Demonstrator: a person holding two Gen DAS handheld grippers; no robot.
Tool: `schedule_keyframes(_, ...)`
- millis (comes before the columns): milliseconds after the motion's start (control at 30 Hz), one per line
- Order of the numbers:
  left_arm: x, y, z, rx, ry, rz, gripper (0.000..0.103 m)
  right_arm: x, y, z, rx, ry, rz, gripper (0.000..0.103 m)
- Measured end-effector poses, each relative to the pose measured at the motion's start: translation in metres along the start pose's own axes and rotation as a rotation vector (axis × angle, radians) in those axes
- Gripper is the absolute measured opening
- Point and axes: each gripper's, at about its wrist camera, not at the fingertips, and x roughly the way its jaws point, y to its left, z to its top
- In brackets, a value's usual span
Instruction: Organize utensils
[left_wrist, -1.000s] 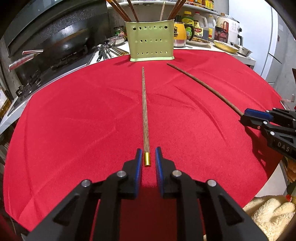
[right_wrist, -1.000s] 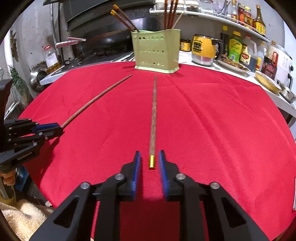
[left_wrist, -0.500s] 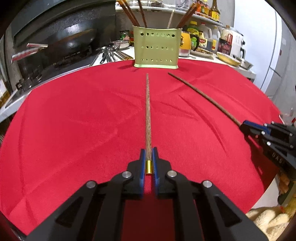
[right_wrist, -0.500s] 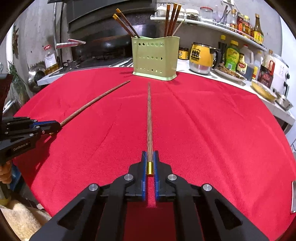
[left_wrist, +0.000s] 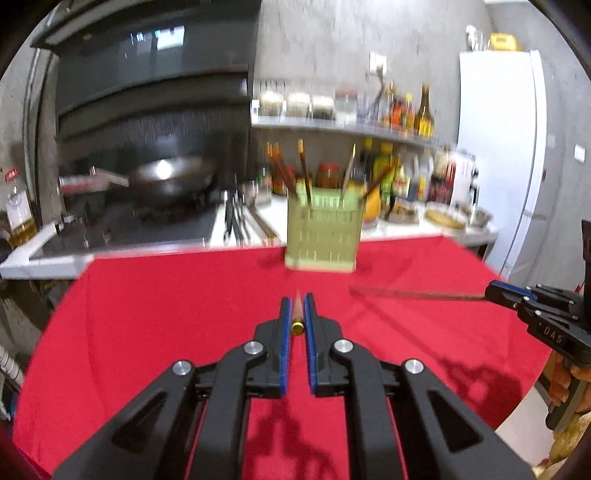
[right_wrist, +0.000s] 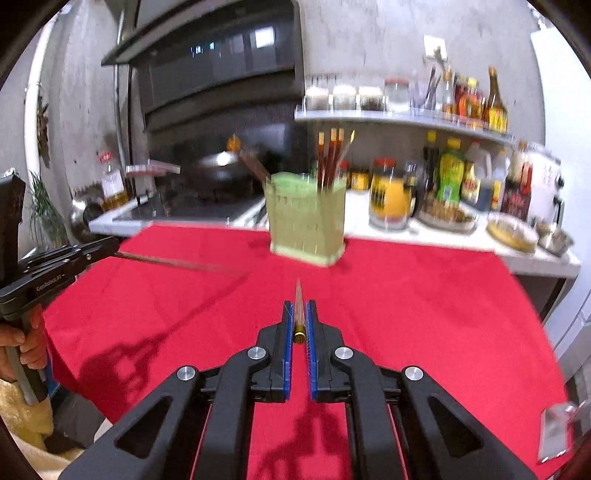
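Two held chopsticks (left_wrist: 296, 314), one holder (left_wrist: 322, 236)

both views are smeared by motion blur. the holes of the green utensil holder (left_wrist: 320, 236) at the far edge of the red cloth (left_wrist: 166, 314) are streaks, and the bottles (right_wrist: 476, 96) on the shelf have unreadable labels. each held chopstick (left_wrist: 297, 314) is foreshortened to a stub. the hand (right_wrist: 22, 345) is cut off by the left edge.

My left chopstick (left_wrist: 297, 314), brown wood with a gold cap, points off the red cloth toward the pale green holder (left_wrist: 322, 230). My right chopstick (right_wrist: 298, 312) matches it, aimed likewise. The perforated holder stands upright at the cloth's far edge, holding several chopsticks.
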Motion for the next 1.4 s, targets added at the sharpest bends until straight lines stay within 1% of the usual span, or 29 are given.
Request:
schedule_keyframes(67,-0.01,0.001,0.012,0.001,-0.048,0.005,0.007,-0.01,0.002,0.016,-0.006,-0.045,0.006,0.007)
schedule_keyframes(167,-0.02,0.002,0.027,-0.002,-0.099,0.0,0.007,-0.02,0.005,0.038,-0.019,-0.093,0.016,0.007)
schedule_keyframes(267,-0.03,0.002,0.037,-0.006,-0.139,-0.012,0.007,-0.028,0.008,0.051,-0.034,-0.123,0.02,0.007)
schedule_keyframes(367,-0.036,0.002,0.042,-0.004,-0.161,-0.022,0.007,-0.031,0.011,0.063,-0.05,-0.143,0.021,0.007)
schedule_keyframes(700,-0.034,0.004,0.048,-0.001,-0.171,-0.022,0.007,-0.027,0.012,0.086,-0.053,-0.158,0.026,0.007)
schedule_keyframes(833,-0.034,0.001,0.046,0.006,-0.182,-0.021,0.007,-0.023,0.012,0.083,-0.058,-0.158,0.007,0.007)
schedule_keyframes(900,-0.033,0.0,0.043,0.019,-0.18,-0.009,0.007,-0.016,0.011,0.079,-0.054,-0.129,0.005,0.007)
schedule_keyframes(933,-0.032,0.0,0.041,0.022,-0.173,-0.004,0.007,-0.011,0.01,0.076,-0.053,-0.109,0.005,0.007)
schedule_keyframes(1000,-0.024,0.001,0.037,0.022,-0.129,-0.016,0.007,0.002,0.008,0.066,-0.048,-0.064,0.003,0.008)
schedule_keyframes(1067,-0.006,0.004,0.027,0.001,-0.038,-0.044,0.007,0.014,0.006,0.057,-0.04,-0.018,0.008,0.007)
schedule_keyframes(1167,0.015,0.004,0.009,-0.007,0.054,-0.047,0.007,0.033,0.005,0.039,-0.031,0.058,0.007,0.007)
schedule_keyframes(1233,0.021,0.004,0.001,-0.006,0.087,-0.046,0.007,0.04,0.004,0.03,-0.026,0.089,0.001,0.007)
schedule_keyframes(1400,0.027,0.006,-0.009,-0.007,0.138,-0.039,0.007,0.037,0.003,0.025,-0.021,0.103,-0.008,0.008)
